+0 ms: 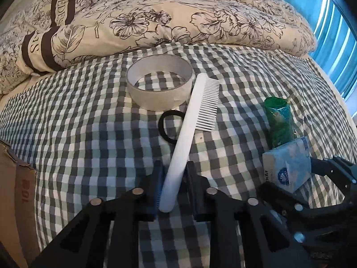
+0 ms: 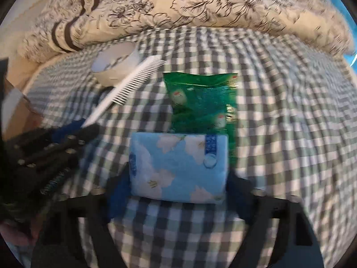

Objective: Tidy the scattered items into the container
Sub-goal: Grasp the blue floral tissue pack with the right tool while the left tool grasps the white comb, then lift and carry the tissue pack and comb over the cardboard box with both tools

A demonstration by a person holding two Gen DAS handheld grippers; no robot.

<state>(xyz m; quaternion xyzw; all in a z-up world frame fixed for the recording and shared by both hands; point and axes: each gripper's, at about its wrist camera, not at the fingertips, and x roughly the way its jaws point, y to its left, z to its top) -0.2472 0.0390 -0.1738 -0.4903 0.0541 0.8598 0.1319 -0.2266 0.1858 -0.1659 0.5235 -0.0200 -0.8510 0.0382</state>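
From the left wrist: left hand-held gripper [image 1: 173, 186] closed on the near end of the white comb [image 1: 191, 125], gripped by the plain handle so the teeth point away to the far right and stay free. Comb running from the jaws toward the far side, its far end resting against the tape roll [image 1: 159, 84] and its shaft crossing over the black hair tie [image 1: 169, 126], both lying on the checked bed sheet [image 1: 78, 111]. Judged a grasp just made or about to lift, with the comb not clearly off the bed. At the near left edge, a cardboard box [image 1: 15, 189], probably the container, close enough for a short carry leftward. To the right, a green packet [image 1: 280, 120] and, nearer, a tissue pack [image 1: 287, 167] held in the right hand-held gripper [image 1: 312, 178]. Floral duvet [image 1: 178, 11] heaped along the far side. From the right wrist, blurred: right hand-held gripper [image 2: 178, 187] closed across the width of the blue flowered tissue pack [image 2: 178, 167], fingers set on its two short sides, a sensible hold for a soft, squashy packet. Green packet [image 2: 203, 102] just beyond it on the bed, touching or slightly tucked under its far edge; hard to tell which. At the left, the left hand-held gripper [image 2: 87, 127] clamped on the comb [image 2: 125, 87], the tape roll [image 2: 116, 64] behind. Box [image 2: 17, 111] at the far left edge, dim. Both items apparently secured for one joint trip to the box.
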